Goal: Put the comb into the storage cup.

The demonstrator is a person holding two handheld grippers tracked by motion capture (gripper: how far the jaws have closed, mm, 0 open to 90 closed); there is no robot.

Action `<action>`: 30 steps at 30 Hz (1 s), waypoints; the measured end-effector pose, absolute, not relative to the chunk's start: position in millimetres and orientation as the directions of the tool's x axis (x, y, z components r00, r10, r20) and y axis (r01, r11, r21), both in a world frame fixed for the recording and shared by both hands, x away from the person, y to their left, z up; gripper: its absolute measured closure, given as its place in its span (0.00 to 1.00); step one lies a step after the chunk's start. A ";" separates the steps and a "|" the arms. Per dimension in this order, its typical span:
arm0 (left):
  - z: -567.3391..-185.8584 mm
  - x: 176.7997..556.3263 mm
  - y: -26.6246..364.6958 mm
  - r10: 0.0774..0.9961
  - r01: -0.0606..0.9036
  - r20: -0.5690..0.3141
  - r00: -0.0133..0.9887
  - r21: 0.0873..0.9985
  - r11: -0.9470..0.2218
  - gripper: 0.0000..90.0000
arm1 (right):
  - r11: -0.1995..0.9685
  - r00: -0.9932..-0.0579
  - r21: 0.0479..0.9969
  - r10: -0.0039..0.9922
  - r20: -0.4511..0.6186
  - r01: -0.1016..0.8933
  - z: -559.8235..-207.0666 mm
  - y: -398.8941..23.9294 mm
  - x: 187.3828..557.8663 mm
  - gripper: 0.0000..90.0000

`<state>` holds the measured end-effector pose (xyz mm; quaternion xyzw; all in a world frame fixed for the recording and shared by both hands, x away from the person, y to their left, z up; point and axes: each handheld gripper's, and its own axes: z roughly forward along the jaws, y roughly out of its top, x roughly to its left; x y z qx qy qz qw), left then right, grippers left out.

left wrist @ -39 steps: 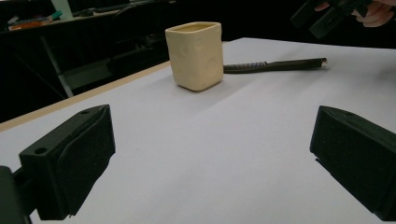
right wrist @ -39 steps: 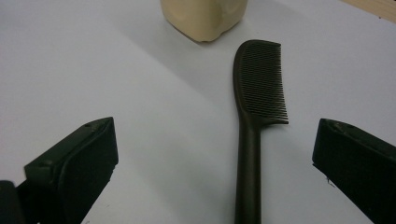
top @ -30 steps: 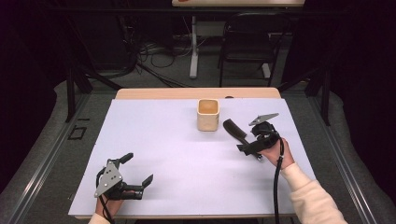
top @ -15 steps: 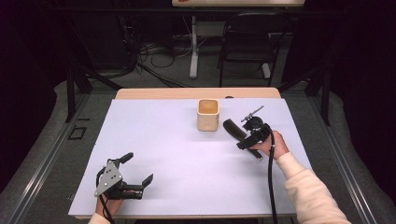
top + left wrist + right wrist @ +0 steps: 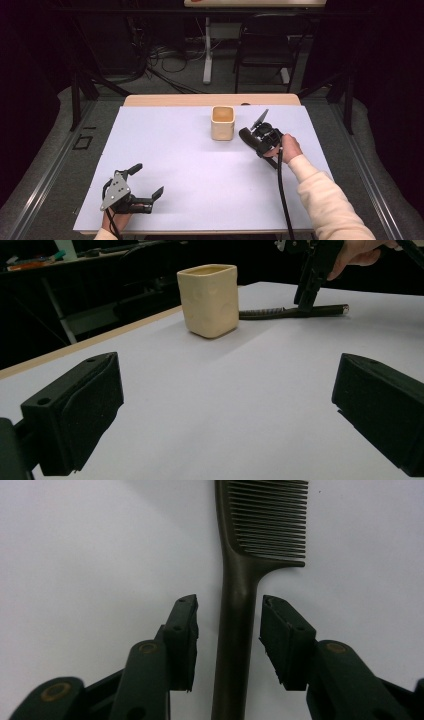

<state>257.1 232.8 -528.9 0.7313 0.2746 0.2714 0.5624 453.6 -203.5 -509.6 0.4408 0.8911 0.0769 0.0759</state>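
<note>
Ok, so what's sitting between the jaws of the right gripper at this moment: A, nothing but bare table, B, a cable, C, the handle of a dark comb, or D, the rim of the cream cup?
C: in the right gripper view the dark comb lies flat on the white table, its handle running up between the two jaws of the right gripper, with a little gap showing on each side.

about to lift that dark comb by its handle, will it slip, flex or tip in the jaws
The comb looks like stiff moulded plastic, so it should hardly flex. Its handle is narrow and smooth, so it may twist between the right gripper pads, whose jaws have just been closing around it with gaps left. The toothed end could droop.
</note>
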 end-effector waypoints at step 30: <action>-528.9 258.8 231.2 0.697 0.098 0.091 0.711 0.969 -0.226 0.00 | 0.507 -0.517 0.189 0.856 0.002 0.841 -526.3 -212.0 462.7 0.81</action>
